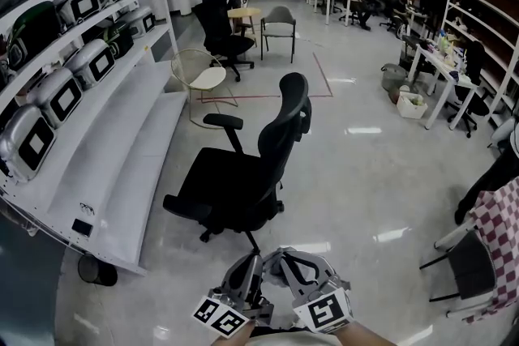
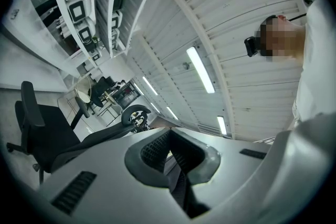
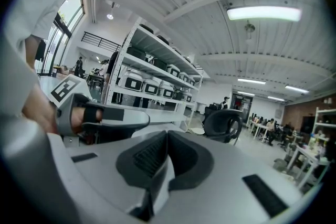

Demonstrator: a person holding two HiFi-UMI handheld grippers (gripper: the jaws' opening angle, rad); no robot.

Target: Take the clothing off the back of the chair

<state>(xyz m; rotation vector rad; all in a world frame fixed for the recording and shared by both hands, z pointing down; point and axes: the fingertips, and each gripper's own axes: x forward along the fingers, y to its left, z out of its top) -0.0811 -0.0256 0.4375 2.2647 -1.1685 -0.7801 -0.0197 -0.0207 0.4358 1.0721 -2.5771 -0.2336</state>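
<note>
Clothing: a red-and-white checked cloth [image 1: 501, 243] hangs over the back of a pale-framed chair with a dark seat [image 1: 469, 271], at the far right edge of the head view and partly cut off by it.
Other chair: the black mesh office chair [image 1: 243, 174] in the middle of the glossy grey floor [image 1: 365, 174] has a bare backrest, with nothing draped on it.
Progress: the checked cloth lies on its chair back, so lifting it off looks to be what is left. Whether the black chair ever carried clothing cannot be told.
Left gripper [image 2: 169, 150]: its jaws are pressed together with nothing between them. It is tilted up toward the white ceiling and touches no object.
Right gripper [image 3: 166, 157]: its jaws are likewise closed and empty. It points across the room, with the black chair in its view ahead.
Position: both grippers sit close together low in the head view, well apart from the checked cloth, which is off to their right.
</note>
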